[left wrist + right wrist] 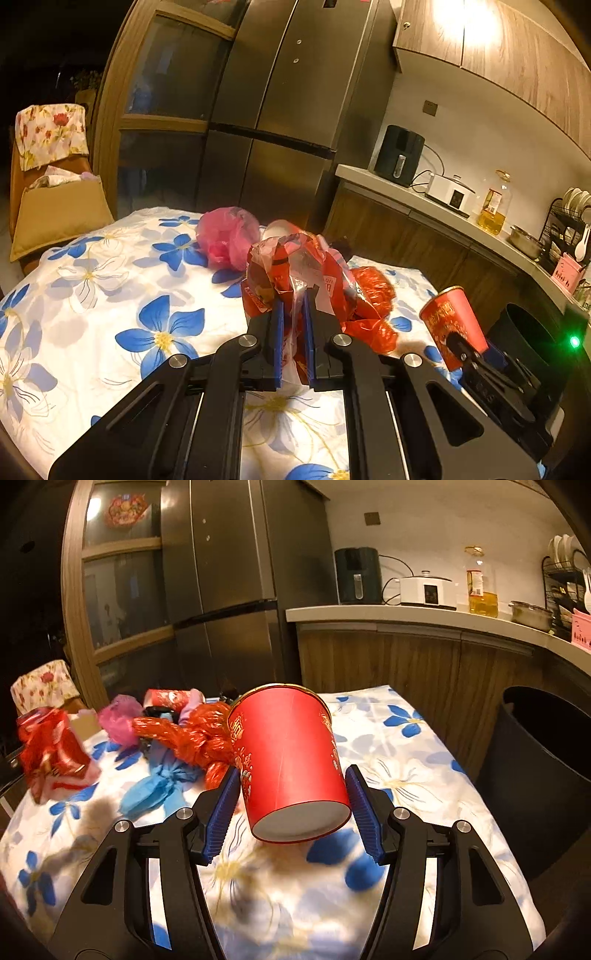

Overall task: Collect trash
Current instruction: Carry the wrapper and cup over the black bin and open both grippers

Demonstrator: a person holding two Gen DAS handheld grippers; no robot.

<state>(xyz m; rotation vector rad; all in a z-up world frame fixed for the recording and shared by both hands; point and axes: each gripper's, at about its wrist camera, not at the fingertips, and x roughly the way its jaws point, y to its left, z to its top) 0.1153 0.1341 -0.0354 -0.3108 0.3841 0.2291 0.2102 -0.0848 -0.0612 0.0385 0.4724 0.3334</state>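
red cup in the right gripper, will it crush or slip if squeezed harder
Red cup looks like thin paper and empty, so probably light and easy to crush. The right hand-held gripper grips its tapered, smooth wall near the base, so it may slip. On the table it would likely roll.

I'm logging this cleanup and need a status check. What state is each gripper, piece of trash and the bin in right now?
left gripper: shut on the red snack wrapper, lifted off the table.
right gripper: shut on the red paper cup, tilted, base toward camera.
red plastic bag: crumpled, lying on the table.
blue plastic bag: crumpled, on the table.
pink plastic bag: crumpled, on the table.
black bin: open beside the table.
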